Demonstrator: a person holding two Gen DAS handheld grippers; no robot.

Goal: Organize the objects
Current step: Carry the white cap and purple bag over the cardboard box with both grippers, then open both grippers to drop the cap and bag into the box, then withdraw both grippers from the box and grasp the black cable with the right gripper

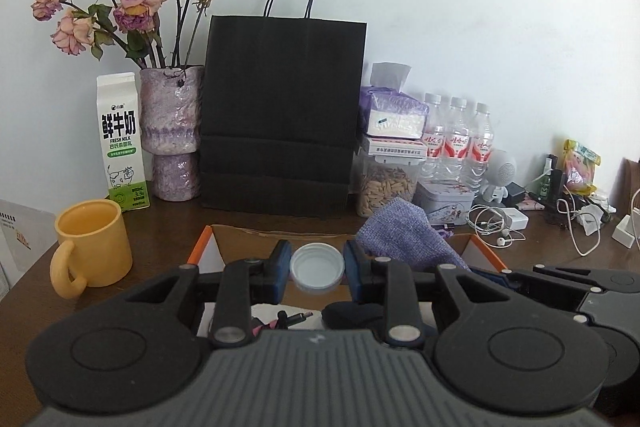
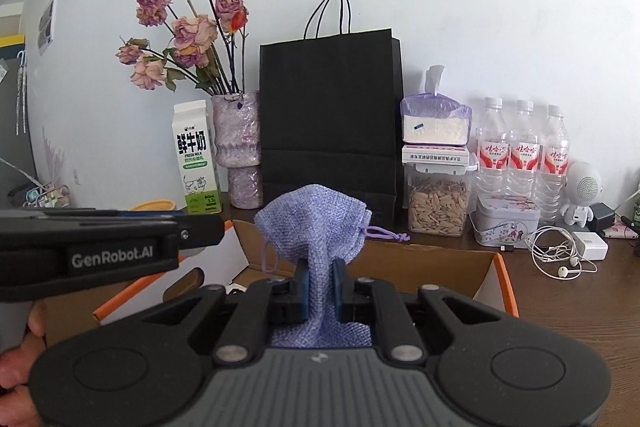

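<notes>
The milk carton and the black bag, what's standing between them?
A purple vase of dried roses stands between milk carton and black bag, in both views.

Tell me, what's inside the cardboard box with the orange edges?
Inside the cardboard box, the left view shows white paper and a small black plug. The hand-held grippers cover the rest.

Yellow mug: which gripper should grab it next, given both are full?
Left, probably. The yellow mug sits just left of the left gripper, which holds only a white cap; the right gripper is farther off, clamping the purple pouch.
</notes>
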